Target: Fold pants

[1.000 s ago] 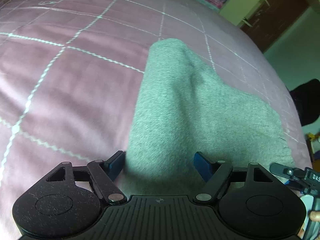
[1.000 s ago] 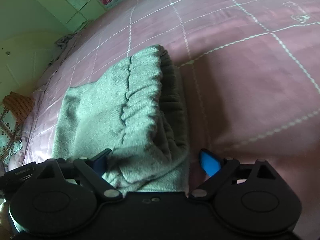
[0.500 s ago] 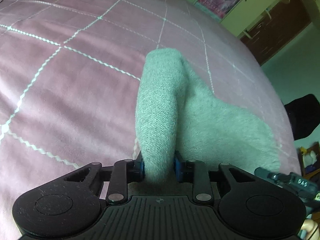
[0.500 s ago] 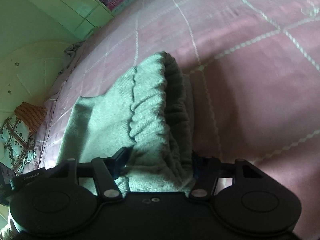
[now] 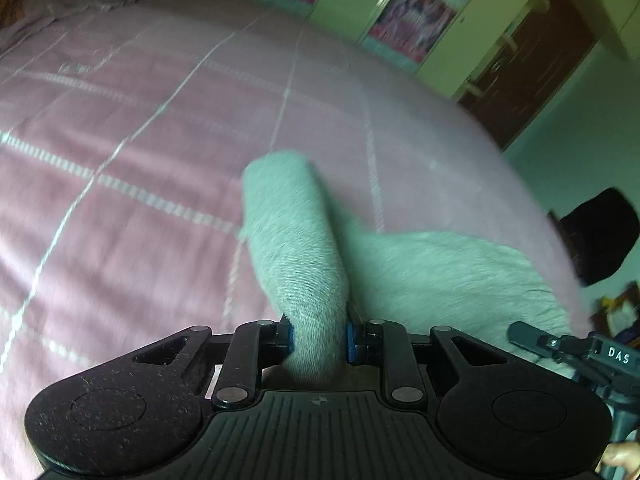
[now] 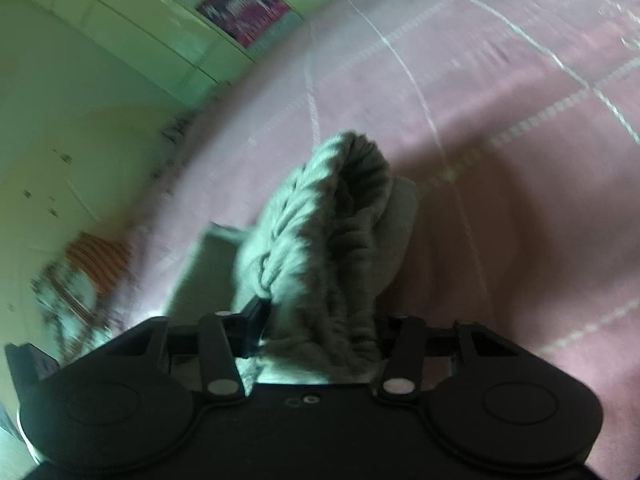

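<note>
Your left gripper [image 5: 319,338] is closing on a bunched ridge of the grey knit pants [image 5: 440,268], pads pressing the cloth; your right gripper [image 6: 320,332] is closing around the gathered waistband [image 6: 340,184]. The pants are stretching crosswise between your hands on the pink checked bedspread [image 5: 140,168], so both ends are leading forward together.

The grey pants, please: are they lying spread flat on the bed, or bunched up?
Bunched up: the grey pants rise in a ridge pinched by the left gripper, and the right gripper clamps gathered cloth.
</note>
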The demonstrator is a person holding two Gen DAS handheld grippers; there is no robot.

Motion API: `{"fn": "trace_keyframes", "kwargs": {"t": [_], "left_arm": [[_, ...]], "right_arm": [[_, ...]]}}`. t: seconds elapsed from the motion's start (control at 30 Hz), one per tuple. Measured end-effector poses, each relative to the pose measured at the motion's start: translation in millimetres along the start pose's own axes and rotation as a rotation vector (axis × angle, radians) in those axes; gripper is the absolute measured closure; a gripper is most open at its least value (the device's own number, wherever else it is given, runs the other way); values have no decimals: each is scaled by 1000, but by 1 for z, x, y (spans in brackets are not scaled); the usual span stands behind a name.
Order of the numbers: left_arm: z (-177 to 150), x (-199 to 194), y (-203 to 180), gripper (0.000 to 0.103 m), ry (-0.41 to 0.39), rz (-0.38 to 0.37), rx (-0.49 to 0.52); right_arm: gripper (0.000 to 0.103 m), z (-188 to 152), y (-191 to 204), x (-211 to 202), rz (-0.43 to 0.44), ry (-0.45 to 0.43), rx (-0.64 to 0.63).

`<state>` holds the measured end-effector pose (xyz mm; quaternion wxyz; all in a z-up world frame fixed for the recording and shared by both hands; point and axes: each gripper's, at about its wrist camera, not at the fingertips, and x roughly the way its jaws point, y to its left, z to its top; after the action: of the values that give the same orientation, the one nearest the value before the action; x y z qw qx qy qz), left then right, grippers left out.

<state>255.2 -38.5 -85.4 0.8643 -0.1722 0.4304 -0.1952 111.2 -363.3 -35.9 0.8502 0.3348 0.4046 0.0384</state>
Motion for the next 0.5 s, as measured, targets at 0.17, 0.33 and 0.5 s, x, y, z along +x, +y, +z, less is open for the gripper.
{"fn": "trace_keyframes", "kwargs": {"t": [0.17,0.33,0.5], "left_arm": [[39,-7,-14,81,-92,-19,4],[84,6,-32,81,-168,-11,49],[104,54,-34,81,-131,59,84]], "right_arm": [[60,24,34,-11,69,-57,-82],[60,70,51,-5,97,-115,-128],[60,111,36,21,76,-133,-136]]}}
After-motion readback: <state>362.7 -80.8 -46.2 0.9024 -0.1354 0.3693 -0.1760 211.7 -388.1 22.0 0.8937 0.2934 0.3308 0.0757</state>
